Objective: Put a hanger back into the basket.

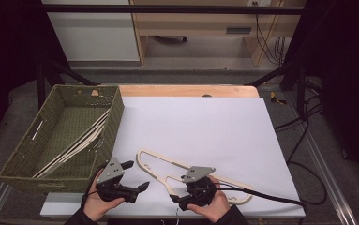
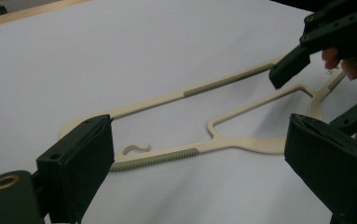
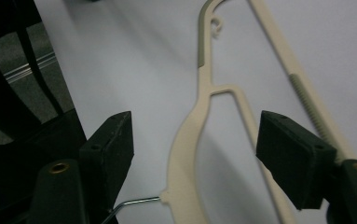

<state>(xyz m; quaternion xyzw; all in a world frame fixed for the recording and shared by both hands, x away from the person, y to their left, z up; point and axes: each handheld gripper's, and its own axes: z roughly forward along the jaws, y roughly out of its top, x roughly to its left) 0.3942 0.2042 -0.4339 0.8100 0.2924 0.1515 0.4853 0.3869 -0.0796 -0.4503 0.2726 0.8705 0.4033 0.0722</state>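
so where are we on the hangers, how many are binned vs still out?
Done: a few cream hangers already lie in the green woven basket; exact count is hard to tell. In hand: the right gripper straddles the neck of the last hanger lying flat on the white sheet, pads not yet pressing. The left gripper is open beside it. Left: grip, lift, place in the basket.

I work in what looks like a lab or recording room: my tabletop (image 1: pixel 243 91) is covered with a plain white sheet (image 1: pixel 200 136), framed by black metal bars (image 1: pixel 168 9), with loose cables (image 1: pixel 303 122) on grey carpet (image 1: pixel 196 75) and bare wooden office furniture (image 1: pixel 191 21) behind.
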